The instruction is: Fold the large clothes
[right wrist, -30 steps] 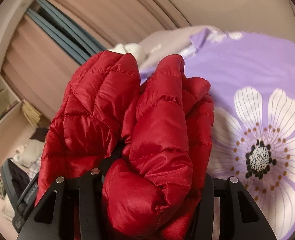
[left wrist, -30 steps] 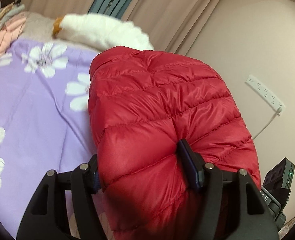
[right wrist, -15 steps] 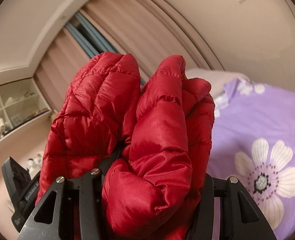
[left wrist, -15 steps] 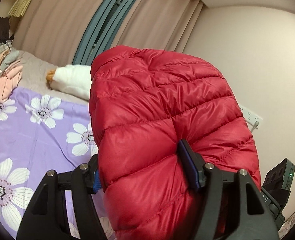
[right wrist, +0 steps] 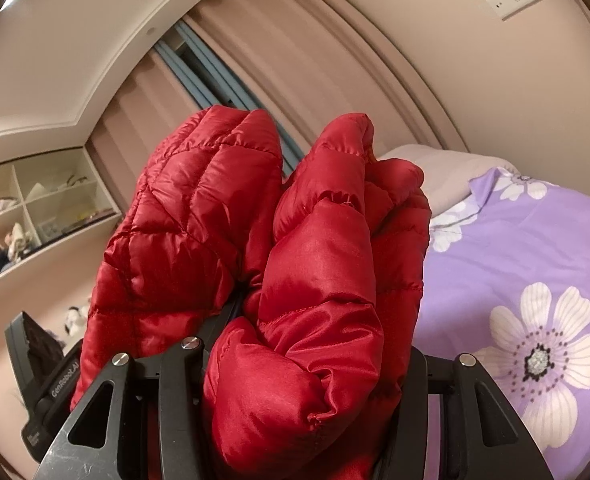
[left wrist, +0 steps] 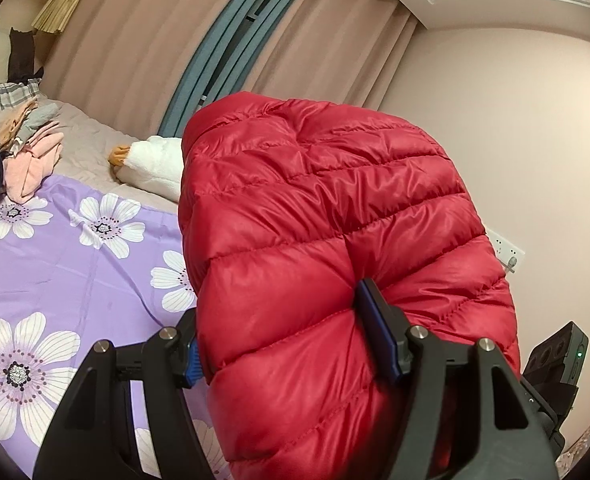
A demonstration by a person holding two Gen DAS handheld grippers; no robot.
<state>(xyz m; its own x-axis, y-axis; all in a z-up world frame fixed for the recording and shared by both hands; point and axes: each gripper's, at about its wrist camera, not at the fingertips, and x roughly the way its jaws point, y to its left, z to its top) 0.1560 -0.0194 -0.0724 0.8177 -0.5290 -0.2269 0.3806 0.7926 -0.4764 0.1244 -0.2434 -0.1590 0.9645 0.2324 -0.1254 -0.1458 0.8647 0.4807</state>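
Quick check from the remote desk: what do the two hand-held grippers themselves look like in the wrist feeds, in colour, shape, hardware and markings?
Both are matte black, with triangular cut-outs in the finger arms and silver round pivot bolts. The left hand-held gripper has blue pads. The right hand-held gripper shows scuffed metal low on its frame; its pads are hidden. A black side module reads "GenRobot.AI". No cables or sleeves are visible.

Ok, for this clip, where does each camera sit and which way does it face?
Left wrist: on the left hand-held gripper, looking along its black fingers over the purple flowered bedsheet toward beige curtains.
Right wrist: on the right hand-held gripper, aimed up at curtains, with white shelves leftward.
Shared: the red quilted down jacket, clamped by both.
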